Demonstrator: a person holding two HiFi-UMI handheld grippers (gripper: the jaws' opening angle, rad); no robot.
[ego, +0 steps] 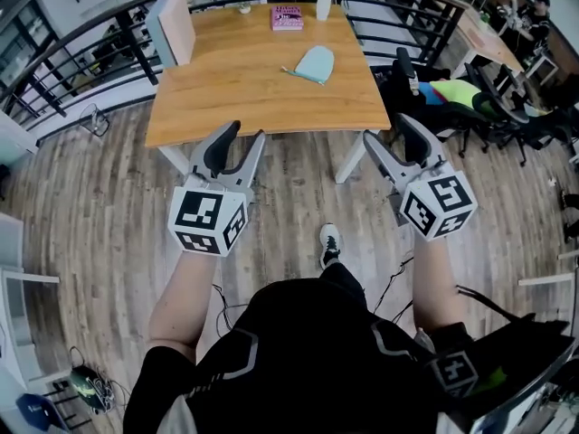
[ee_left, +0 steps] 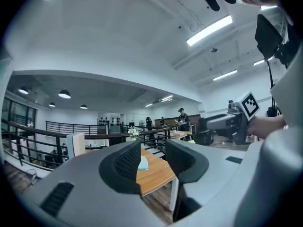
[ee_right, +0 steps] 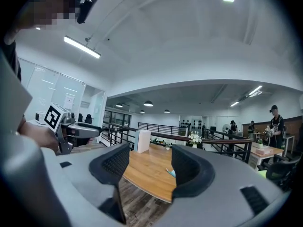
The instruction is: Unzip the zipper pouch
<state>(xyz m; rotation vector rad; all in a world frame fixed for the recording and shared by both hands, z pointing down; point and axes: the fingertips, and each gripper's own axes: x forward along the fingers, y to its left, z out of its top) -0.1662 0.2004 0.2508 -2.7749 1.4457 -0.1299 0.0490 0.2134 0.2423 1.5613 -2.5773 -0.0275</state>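
Head view; zipper pouch on table (untouched)

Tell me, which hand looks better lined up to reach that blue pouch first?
Left, narrowly. The pouch shows between the left gripper's open jaws; the right gripper, also open, has its own jaw half hiding it. Both are short of the table.

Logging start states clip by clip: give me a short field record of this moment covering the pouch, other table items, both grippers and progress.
pouch: light blue zipper pouch, lying on the wooden table, untouched
zipper: too small to tell
other items: pink book, white vase with flowers, white box, all towards the far edge
left gripper: open, empty, short of the table
right gripper: open, empty, short of the table
progress: not begun
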